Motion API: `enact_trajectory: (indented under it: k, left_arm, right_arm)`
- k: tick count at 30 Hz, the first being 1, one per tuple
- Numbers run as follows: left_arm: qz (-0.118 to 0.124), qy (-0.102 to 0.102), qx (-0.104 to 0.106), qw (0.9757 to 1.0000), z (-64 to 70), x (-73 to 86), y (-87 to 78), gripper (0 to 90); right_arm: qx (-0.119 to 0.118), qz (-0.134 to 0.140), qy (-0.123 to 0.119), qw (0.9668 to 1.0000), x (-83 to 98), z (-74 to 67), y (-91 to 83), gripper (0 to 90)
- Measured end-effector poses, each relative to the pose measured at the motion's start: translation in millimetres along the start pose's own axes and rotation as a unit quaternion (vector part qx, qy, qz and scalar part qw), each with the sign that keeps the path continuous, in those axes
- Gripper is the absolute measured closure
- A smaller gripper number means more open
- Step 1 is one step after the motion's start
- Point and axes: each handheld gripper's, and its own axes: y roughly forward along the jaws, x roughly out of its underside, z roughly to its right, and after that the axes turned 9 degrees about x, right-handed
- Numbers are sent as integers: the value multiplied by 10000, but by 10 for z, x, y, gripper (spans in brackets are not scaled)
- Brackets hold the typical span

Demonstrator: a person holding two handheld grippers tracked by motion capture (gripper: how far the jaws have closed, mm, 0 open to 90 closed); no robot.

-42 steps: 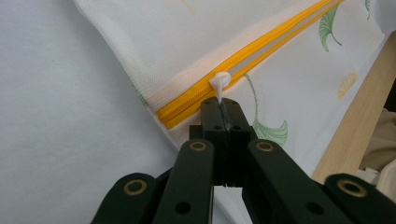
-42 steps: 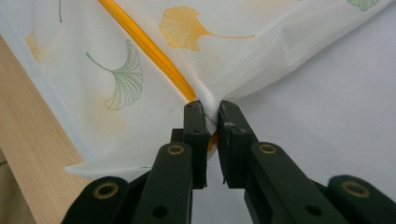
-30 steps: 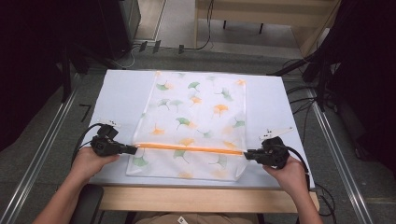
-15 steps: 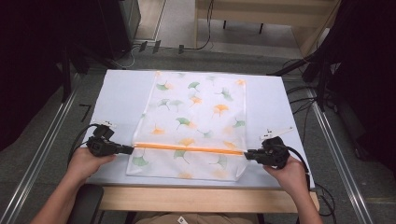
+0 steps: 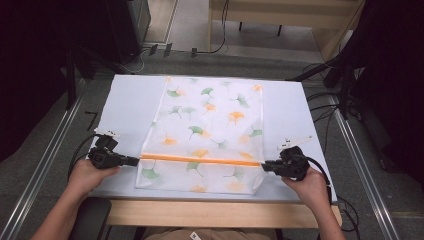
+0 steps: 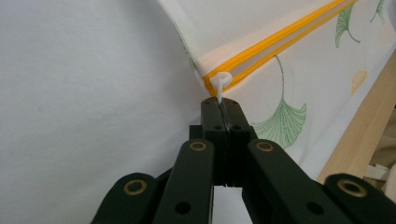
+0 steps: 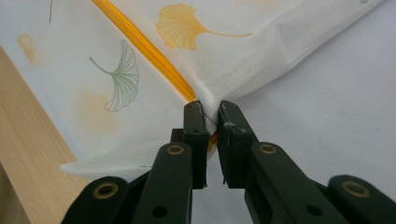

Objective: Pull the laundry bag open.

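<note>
Left tongs (image 5: 136,161) now further left, clamping white zip pull (image 6: 219,84); right tongs (image 5: 265,165) pinching mesh bag (image 5: 210,130)

High view: fixed above the near side, facing forward and down, far enough to take in the whole pale counter (image 5: 130,100), the mesh bag (image 5: 210,125) and floor beyond. Left gripper view: mounted on the left gripper (image 5: 131,161), very close, looking along its own fingers (image 6: 212,121) at the bag's zipper pull (image 6: 218,84). Right gripper view: mounted on the right gripper (image 5: 266,165), equally close, facing the opposite end of the orange zipper (image 7: 140,44). Shared by all three: zipper line, bag's near flap, counter surface.
</note>
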Motion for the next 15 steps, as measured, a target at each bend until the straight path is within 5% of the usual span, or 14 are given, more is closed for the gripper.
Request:
enact_trajectory:
  k: [15]
  left_arm:
    - [-130, 111, 40, 9998, 99, -51, 127, 900]
  right_arm:
    - [173, -59, 336, 9993, 35, 200, 101, 839]
